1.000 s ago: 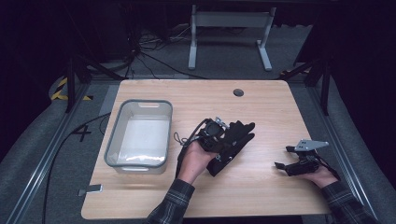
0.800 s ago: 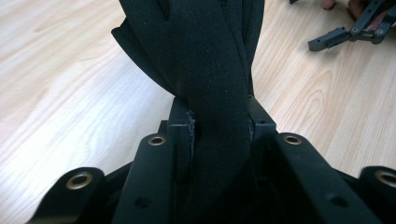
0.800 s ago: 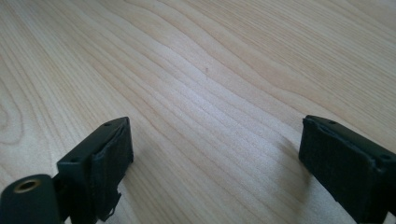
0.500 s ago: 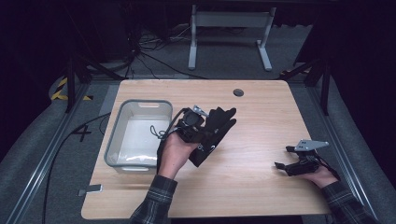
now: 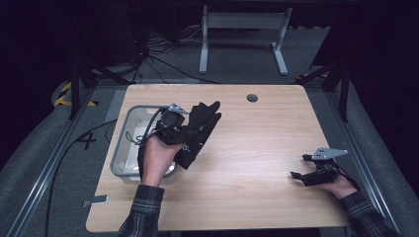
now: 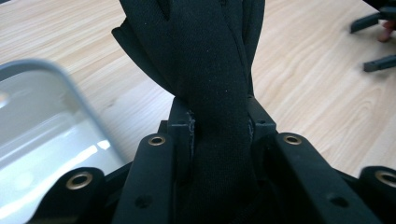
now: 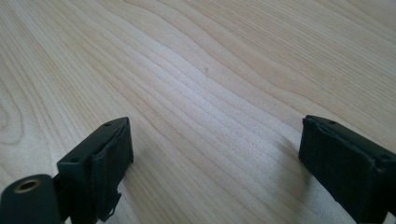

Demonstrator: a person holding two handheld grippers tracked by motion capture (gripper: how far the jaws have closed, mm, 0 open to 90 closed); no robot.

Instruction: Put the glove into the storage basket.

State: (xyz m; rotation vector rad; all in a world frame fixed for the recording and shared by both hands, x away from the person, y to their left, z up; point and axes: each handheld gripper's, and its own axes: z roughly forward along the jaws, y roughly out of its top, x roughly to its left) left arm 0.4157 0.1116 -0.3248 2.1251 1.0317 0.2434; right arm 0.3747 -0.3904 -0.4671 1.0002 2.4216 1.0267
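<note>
**Now: glove held up beside the bin**

The left gripper [image 5: 185,129] is clenched on a black glove [image 5: 200,129], which hangs lifted above the table [image 5: 257,143], just right of the clear bin [image 5: 121,148] and partly over its right rim. In the left gripper view the jaws pinch a bunched fold of the glove [image 6: 210,84] between them, its fingers fanning out beyond, with the bin's [image 6: 42,121] rounded corner at the left. The right gripper [image 5: 302,168] rests low near the table's right front edge, well apart from the glove. In the right gripper view its jaws stand released and wide, with bare wood [image 7: 210,93] between them.
</note>
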